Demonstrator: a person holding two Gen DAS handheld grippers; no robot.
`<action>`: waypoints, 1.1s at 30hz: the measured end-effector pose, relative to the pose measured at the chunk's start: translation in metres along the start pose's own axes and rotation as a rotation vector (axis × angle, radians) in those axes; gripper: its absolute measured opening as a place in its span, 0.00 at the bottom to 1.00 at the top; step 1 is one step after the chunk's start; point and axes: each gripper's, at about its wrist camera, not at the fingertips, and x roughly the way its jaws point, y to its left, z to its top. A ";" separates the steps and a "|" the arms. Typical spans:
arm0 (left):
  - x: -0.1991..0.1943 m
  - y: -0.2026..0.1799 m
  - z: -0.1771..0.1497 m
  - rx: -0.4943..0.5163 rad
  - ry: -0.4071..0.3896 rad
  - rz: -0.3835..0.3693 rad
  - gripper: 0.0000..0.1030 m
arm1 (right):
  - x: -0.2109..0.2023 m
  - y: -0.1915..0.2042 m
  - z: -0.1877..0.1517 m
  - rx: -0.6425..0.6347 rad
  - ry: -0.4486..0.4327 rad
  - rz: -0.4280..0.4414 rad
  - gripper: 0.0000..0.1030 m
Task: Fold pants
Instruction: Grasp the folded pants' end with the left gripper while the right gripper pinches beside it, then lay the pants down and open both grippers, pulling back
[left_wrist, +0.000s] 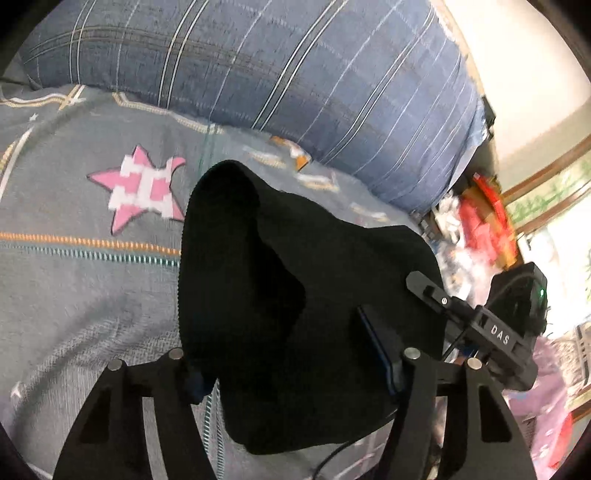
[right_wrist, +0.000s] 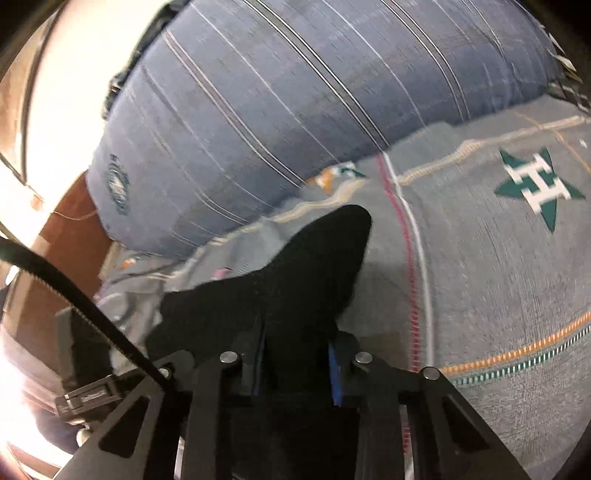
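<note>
The black pants (left_wrist: 288, 295) hang bunched over my left gripper (left_wrist: 291, 369), whose blue-padded fingers are closed on the fabric and hold it above the bed. In the right wrist view the black pants (right_wrist: 295, 280) also rise from between the fingers of my right gripper (right_wrist: 297, 365), which is shut on them. The right gripper's body (left_wrist: 498, 332) shows at the right of the left wrist view, close beside the cloth. Most of the garment's shape is hidden in the dark folds.
A grey bedspread (left_wrist: 92, 277) with a pink star (left_wrist: 140, 188) and a green star (right_wrist: 535, 184) lies below. A large blue striped pillow (left_wrist: 295, 74) lies at the back. Red and white clutter (left_wrist: 476, 229) sits beyond the bed's right edge.
</note>
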 end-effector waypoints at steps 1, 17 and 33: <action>-0.003 -0.002 0.004 0.002 -0.007 -0.001 0.64 | -0.003 0.007 0.005 -0.010 -0.016 0.007 0.28; -0.032 0.011 0.019 -0.015 -0.020 0.043 0.68 | 0.016 0.006 0.015 -0.112 -0.061 -0.270 0.55; 0.043 0.018 0.058 -0.089 -0.002 0.075 0.70 | 0.071 -0.011 0.039 0.006 -0.007 -0.123 0.59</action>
